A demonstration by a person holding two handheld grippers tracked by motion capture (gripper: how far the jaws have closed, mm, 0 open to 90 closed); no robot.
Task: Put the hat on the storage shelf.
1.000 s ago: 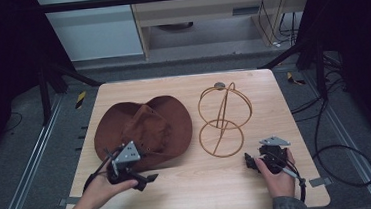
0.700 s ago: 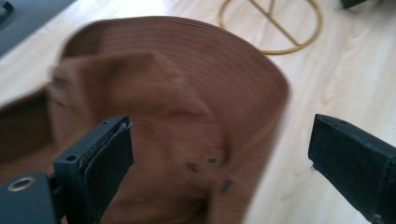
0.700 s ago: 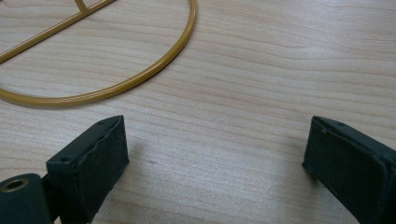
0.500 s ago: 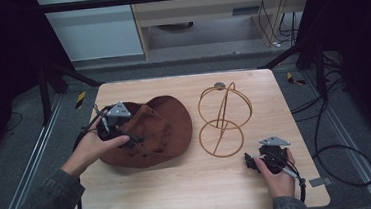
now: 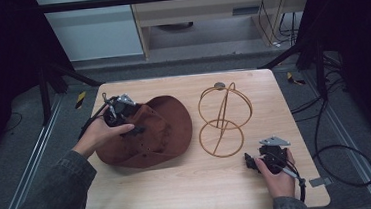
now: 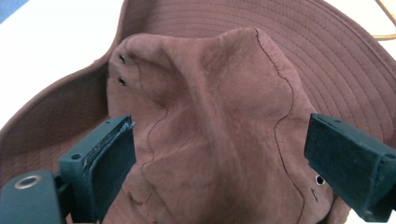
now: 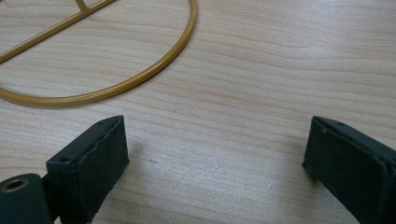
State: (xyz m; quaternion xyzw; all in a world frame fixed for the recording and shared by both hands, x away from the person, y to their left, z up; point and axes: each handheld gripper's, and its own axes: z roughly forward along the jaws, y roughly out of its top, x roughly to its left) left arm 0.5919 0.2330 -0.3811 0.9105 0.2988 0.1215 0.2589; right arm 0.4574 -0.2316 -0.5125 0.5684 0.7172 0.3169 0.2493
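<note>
A brown suede brimmed hat (image 5: 156, 134) lies on the left half of the wooden table (image 5: 190, 189). My left gripper (image 5: 134, 129) hovers over the hat's crown (image 6: 215, 121), open, its jaws on either side of the creased top with nothing clamped. A gold wire hat stand (image 5: 223, 119) stands right of the hat, made of an upright loop on a round base ring (image 7: 107, 79). My right gripper (image 5: 250, 160) rests low on the table near the front right, open, with bare wood between its jaws, just short of the base ring.
Black frame legs stand at the table's far corners. Cables (image 5: 338, 157) trail on the floor at the right. A pale cabinet (image 5: 216, 7) stands beyond the table. Bare wood stretches along the front edge between my two hands.
My left gripper has moved from the table's front left up and forward over the hat, and now sits above the crown. The right gripper has stayed put.
</note>
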